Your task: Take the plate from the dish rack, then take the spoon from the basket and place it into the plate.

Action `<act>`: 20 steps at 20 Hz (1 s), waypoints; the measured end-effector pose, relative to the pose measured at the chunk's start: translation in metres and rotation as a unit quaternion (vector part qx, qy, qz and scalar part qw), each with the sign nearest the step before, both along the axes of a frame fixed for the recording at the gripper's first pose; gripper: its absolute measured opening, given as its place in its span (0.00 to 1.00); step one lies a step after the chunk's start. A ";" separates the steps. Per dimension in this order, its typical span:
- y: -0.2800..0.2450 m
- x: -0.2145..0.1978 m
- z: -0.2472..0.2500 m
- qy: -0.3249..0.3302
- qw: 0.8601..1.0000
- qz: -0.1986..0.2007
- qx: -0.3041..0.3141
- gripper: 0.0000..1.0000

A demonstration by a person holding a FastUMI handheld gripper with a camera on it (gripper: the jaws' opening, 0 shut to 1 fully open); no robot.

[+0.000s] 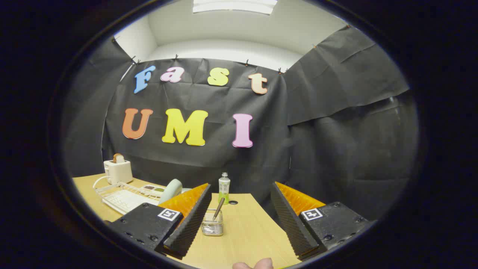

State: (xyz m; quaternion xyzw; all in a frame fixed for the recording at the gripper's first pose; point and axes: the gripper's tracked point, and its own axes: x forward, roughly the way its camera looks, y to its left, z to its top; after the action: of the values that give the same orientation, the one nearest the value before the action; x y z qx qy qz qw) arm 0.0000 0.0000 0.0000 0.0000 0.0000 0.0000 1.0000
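The gripper (239, 220) hangs above a pale wooden worktop (254, 239) with its two fingers spread wide apart, grasping nothing. Between the fingers, close to the left one, a small clear basket (212, 227) stands on the worktop, and a spoon (219, 208) rests in it handle-up, leaning toward the right. Just beyond the basket, a small bottle with a white cap and green contents (224, 188) stands upright near the worktop's far edge, beside a dark round hole (233, 202) in the surface. To the left, a white wire dish rack (125, 196) sits on the worktop, with a pale green plate (171, 189) standing on edge at its right end, partly hidden behind the left finger. Behind the rack, a white toaster (118, 170) holds a slice of bread in its slot. A person's fingertips (257, 264) show at the near edge of the worktop.
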 end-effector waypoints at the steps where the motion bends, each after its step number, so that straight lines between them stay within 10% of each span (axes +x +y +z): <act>1: 0.002 -0.001 0.003 -0.003 1.000 0.001 -0.001 1.00; 20: 0.031 0.000 0.011 0.017 0.999 0.032 0.012 1.00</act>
State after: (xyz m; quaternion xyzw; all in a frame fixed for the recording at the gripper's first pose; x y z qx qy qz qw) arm 0.0000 0.0310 0.0113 0.0118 0.0173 0.0323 0.9993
